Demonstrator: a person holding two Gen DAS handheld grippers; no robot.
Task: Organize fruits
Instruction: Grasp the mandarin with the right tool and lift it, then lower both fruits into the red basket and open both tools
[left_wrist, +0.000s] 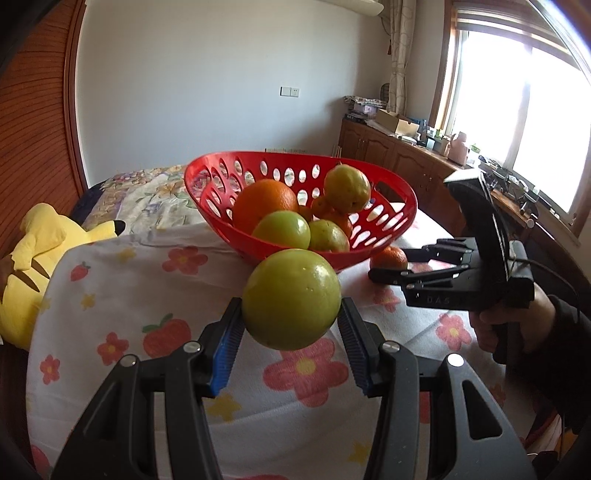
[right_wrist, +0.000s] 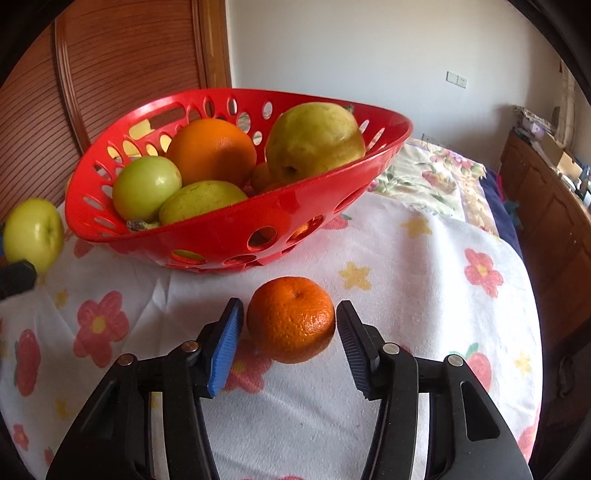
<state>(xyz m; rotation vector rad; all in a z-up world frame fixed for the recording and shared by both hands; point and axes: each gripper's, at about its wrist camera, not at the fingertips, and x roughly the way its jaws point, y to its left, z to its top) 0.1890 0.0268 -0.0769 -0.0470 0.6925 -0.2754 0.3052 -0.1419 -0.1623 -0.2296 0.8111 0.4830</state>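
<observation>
Pinched between my left hand-held gripper (left_wrist: 291, 317) pads, low centre, a green apple (left_wrist: 291, 299) hangs before the red basket (left_wrist: 391, 221) of fruit, while my right hand-held gripper (right_wrist: 290, 325) stands spread around a mandarin (right_wrist: 291, 319) on the flowered cloth (right_wrist: 424, 295), pads just clear.

1. The left wrist view looks down along its fingers, close over the flowered cloth (left_wrist: 155, 266), toward the red basket (left_wrist: 391, 188) farther off.
2. The right wrist view faces the same basket (right_wrist: 236, 229) from nearer, from the right side.
3. Both views share the basket and the cloth.
</observation>
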